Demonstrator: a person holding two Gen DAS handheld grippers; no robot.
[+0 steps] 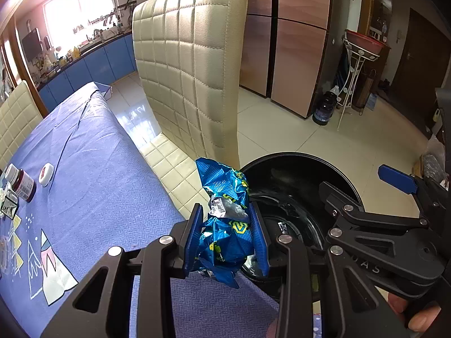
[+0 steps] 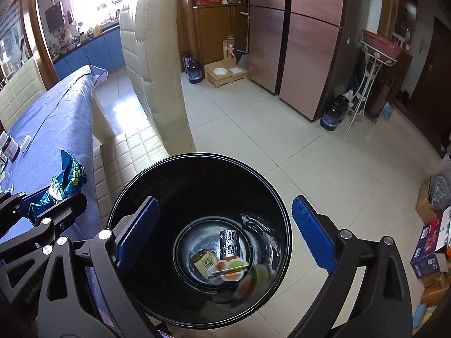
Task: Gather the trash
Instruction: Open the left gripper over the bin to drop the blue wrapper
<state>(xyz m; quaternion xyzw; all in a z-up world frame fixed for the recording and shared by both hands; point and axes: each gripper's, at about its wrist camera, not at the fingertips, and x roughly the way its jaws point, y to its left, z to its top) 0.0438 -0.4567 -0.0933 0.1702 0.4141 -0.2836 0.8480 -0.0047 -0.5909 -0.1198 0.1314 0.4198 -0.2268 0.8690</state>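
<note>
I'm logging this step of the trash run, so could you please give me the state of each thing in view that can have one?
left gripper: shut on the blue wrapper, beside the bin's rim.
blue wrapper: crumpled, held, not yet in the bin.
right gripper: open, empty, above the bin.
black bin: open, upright, some trash at the bottom.
dark jar: upright on the table, capped.

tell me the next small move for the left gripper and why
Probably carry the crumpled blue wrapper a little further right, over the black bin, then open. The left gripper is shut on it at the table's edge, just short of the bin's opening; the right gripper hangs open above the bin.
</note>
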